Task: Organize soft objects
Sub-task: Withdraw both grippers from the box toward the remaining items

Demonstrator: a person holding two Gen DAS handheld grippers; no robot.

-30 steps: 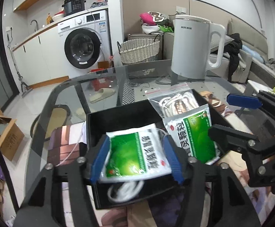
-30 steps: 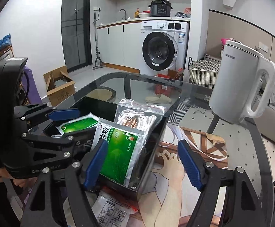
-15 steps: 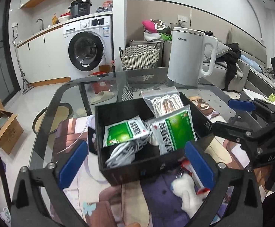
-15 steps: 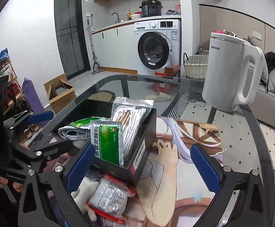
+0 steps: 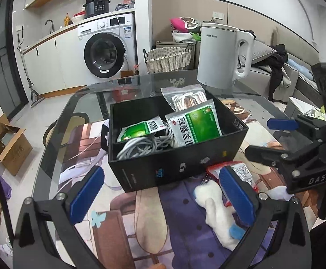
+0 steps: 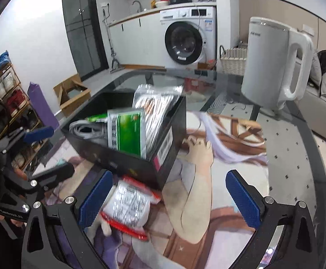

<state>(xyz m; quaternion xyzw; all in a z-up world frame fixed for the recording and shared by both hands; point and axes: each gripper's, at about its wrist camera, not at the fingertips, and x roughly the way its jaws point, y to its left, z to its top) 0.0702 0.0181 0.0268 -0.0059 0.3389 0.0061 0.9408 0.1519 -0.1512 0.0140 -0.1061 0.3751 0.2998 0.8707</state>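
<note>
A black box [image 5: 163, 170] stands on the printed mat; it is also in the right wrist view [image 6: 118, 157]. Inside lie a large green packet [image 5: 194, 125], a small green packet [image 5: 138, 130], a grey cable [image 5: 140, 145] and a clear bag of cord [image 5: 188, 98]. My left gripper [image 5: 161, 194] is open and empty, just in front of the box. My right gripper [image 6: 168, 198] is open too, over the mat by the box's near corner. A red-edged packet [image 6: 129, 204] and a white plush piece [image 5: 214, 206] lie on the mat beside its left pad.
A white kettle [image 5: 221, 56] stands behind the box on the glass table [image 5: 84, 103]. The printed mat [image 6: 230, 157] covers the table's near part. A washing machine [image 5: 109, 51], a wicker basket [image 5: 167, 58] and a cardboard box [image 5: 6, 141] are on the floor beyond.
Both grippers have opened wide and drawn back from the box. The small and the large green packets, between their jaws a second ago, now lie in the box.
</note>
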